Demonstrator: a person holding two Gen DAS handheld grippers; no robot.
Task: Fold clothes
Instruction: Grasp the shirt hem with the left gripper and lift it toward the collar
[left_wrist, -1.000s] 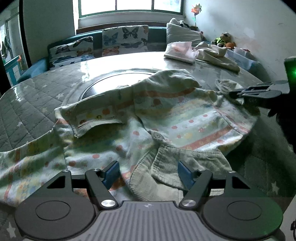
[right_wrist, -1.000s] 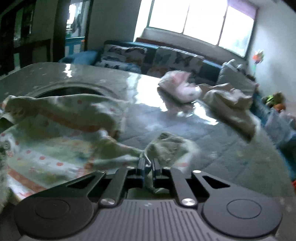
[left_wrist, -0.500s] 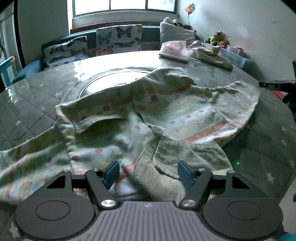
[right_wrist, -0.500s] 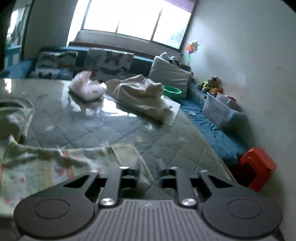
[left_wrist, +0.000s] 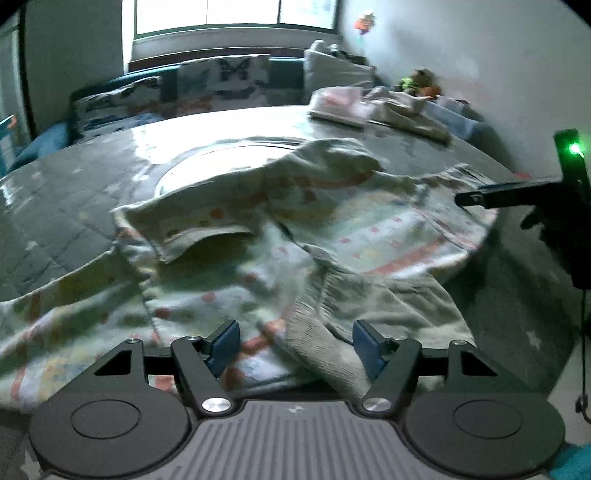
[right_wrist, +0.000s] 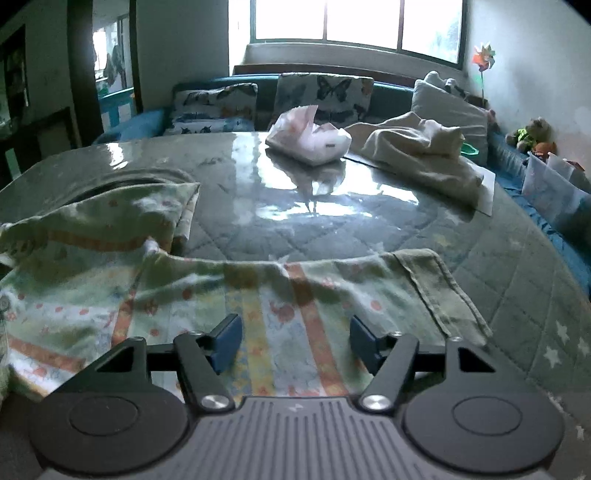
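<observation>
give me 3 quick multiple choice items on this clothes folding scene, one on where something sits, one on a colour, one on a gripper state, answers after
1. Where does the pink-and-white bundle lie?
A. on the far part of the table
B. on the floor
C. between the right gripper's fingers

2. What colour are the finger pads of the right gripper?
A. red
B. blue
C. yellow

3. How does the left gripper stand?
A. shut on the printed garment
B. shut on nothing
C. open above the printed garment

Answers: 1 A, it sits on the table beyond the garment. 2 B, both pads show blue. 3 C, its fingers stand wide apart.
</observation>
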